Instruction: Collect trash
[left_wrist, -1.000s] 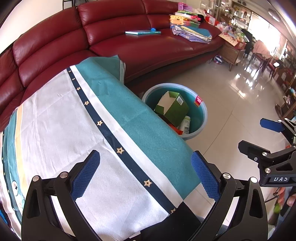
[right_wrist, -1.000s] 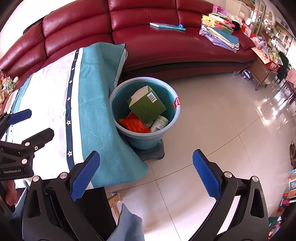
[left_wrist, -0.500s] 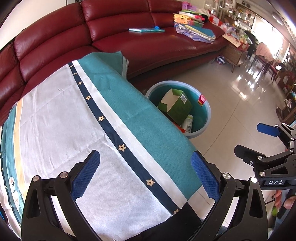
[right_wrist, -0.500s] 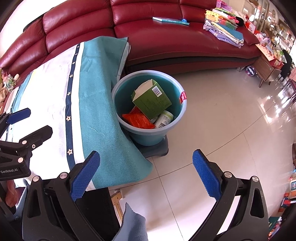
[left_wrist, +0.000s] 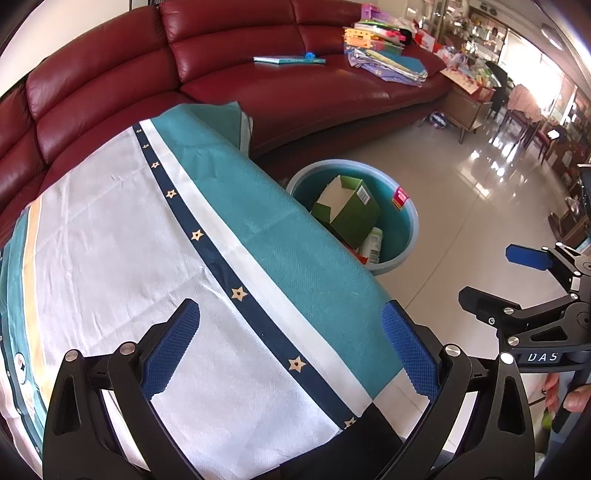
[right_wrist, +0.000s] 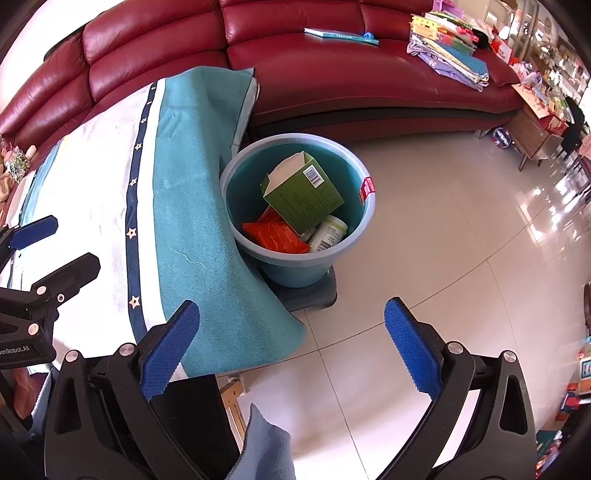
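Observation:
A blue bucket (right_wrist: 364, 221) stands on the tiled floor beside the cloth-covered table (right_wrist: 110, 192). Inside it lie a green carton (right_wrist: 301, 197), an orange packet (right_wrist: 275, 236) and a white bottle (right_wrist: 328, 232). The bucket (left_wrist: 412, 225) and carton (left_wrist: 351, 214) also show in the left wrist view, past the table's edge. My left gripper (left_wrist: 291, 350) hangs open over the tablecloth (left_wrist: 147, 258), nothing between its fingers. My right gripper (right_wrist: 291, 350) is open above the floor, nearer than the bucket, holding nothing. Each gripper appears at the edge of the other's view.
A dark red leather sofa (right_wrist: 332, 74) curves behind the table and bucket, with a book (right_wrist: 341, 35) and a stack of folded things (right_wrist: 450, 55) on it. A wooden side table (right_wrist: 535, 125) stands at the right. A person's fingers (left_wrist: 576, 398) hold the right gripper's handle.
Both cameras have crept forward and lower; the bucket looks a little larger and nearer in the right wrist view. Both grippers stay open and empty.

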